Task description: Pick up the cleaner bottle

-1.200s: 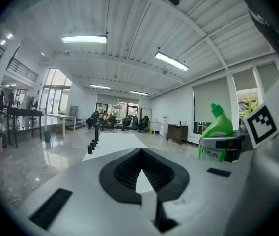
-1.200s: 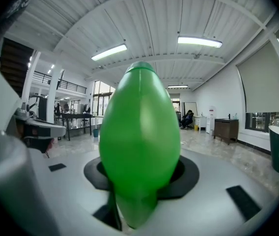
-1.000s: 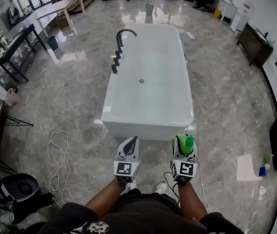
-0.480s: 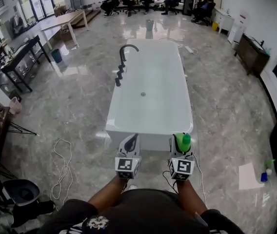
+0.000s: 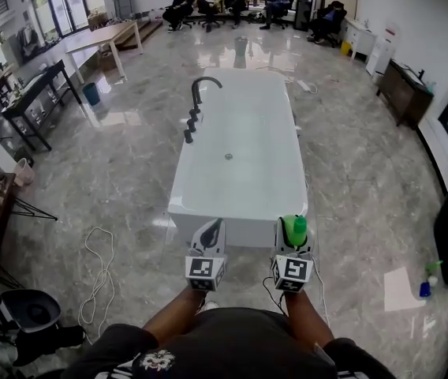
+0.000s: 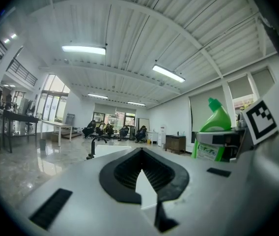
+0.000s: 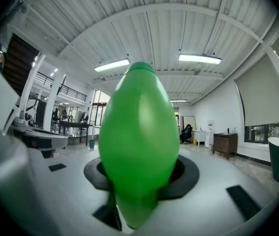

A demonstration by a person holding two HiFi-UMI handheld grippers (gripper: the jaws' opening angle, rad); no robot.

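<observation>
Bottle (image 5: 296, 229), green, stands upright between the jaws of the right gripper (image 5: 293, 242), which clamp on its body. It is held in the air in front of the person, just short of the near end of the tub (image 5: 236, 215), and touches neither tub nor floor. The left gripper (image 5: 210, 239) has its jaws pressed together on nothing. I judge the pick-up done, with only a steady hold left.

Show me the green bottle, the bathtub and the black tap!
cleaner bottle (image 5: 295, 230): head view, its green top.
bathtub (image 5: 248, 229): head view, its front wall.
black faucet (image 5: 196, 93): head view, its upright pipe.
</observation>
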